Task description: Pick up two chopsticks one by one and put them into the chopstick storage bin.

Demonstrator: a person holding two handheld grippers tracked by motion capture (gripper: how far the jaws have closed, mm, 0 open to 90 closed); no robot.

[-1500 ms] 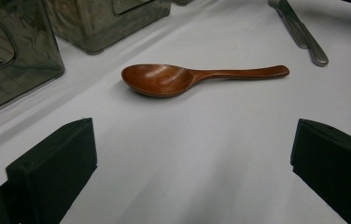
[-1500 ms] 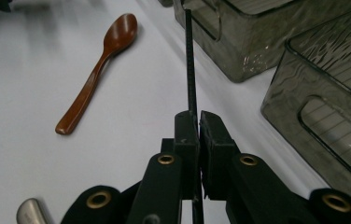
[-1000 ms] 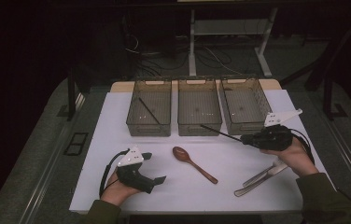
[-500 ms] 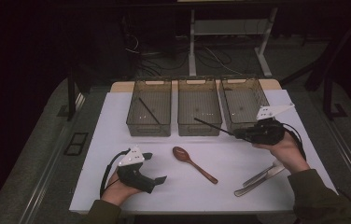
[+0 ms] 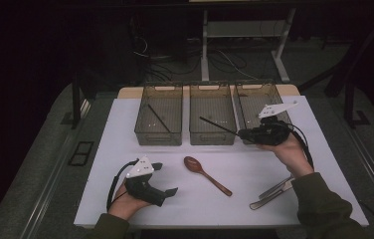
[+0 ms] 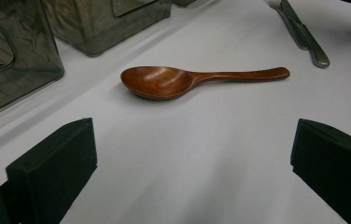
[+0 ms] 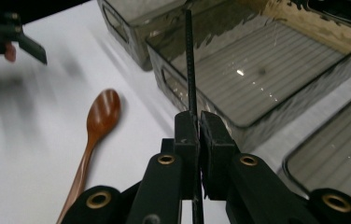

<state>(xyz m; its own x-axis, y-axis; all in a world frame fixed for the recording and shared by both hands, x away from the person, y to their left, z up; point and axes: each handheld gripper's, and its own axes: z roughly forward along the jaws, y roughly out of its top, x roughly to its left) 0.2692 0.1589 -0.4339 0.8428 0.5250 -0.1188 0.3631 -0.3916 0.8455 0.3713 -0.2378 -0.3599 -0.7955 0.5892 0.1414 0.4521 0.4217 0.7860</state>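
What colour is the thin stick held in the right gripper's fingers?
Black. The stick shows best in the right gripper view, clamped by the right gripper.

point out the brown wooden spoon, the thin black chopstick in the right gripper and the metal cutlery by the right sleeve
brown wooden spoon (image 6: 157, 82), left gripper view, on its bowl
thin black chopstick (image 7: 190, 65), right gripper view, on its shaft above the jaws
metal cutlery (image 5: 273, 191), high view, mid-handle

Left gripper (image 5: 166, 178) low at near-left, jaws wide apart, hand (image 5: 125, 201) cupping it from below, forearm entering from bottom edge. Right gripper (image 5: 243, 133) raised, pointing left, jaws clamped together, right hand (image 5: 287, 152) gripping underneath.
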